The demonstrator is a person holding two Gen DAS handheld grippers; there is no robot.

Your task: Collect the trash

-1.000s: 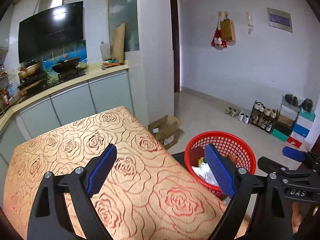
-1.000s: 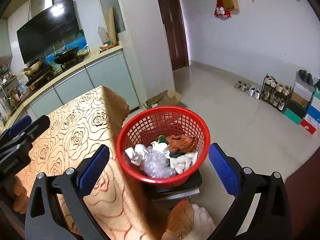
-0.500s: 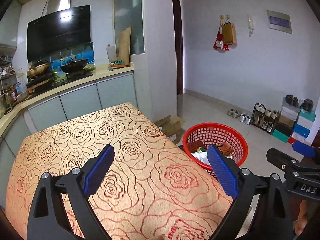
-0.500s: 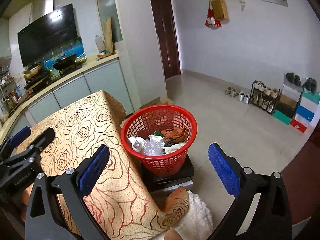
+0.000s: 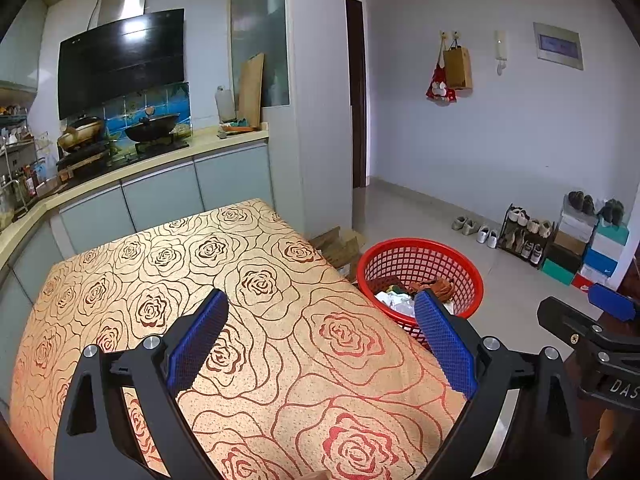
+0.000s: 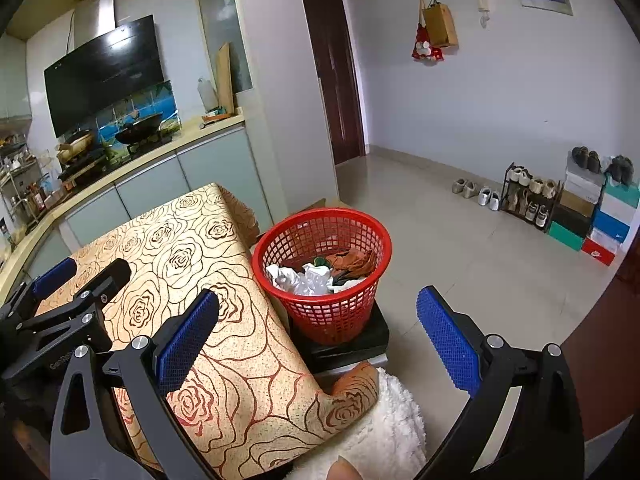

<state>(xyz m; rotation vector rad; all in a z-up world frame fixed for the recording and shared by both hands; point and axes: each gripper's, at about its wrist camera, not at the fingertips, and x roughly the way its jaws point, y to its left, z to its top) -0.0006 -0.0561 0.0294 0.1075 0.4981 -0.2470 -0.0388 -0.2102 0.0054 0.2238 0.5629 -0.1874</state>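
A red mesh basket (image 6: 352, 232) stands on a dark box on the floor, right beside the table's right edge; the same basket (image 5: 436, 258) shows in the left wrist view. It holds crumpled white paper, clear plastic, orange and green scraps (image 6: 320, 276). My left gripper (image 5: 320, 336) hangs open over the rose-patterned tablecloth (image 5: 180, 264), nothing between its blue pads. My right gripper (image 6: 316, 336) is open too, held above and in front of the basket, holding nothing. Each gripper shows at the edge of the other's view.
A kitchen counter (image 5: 132, 168) with wok and pots runs behind the table. A cardboard box (image 5: 340, 242) lies on the floor by the basket. A shoe rack and stacked shoe boxes (image 6: 580, 208) line the right wall. A white fluffy cushion (image 6: 384, 428) sits below the table corner.
Both grippers have drawn back and risen from the basket, so it looks smaller and farther. They stay open and hold nothing throughout.
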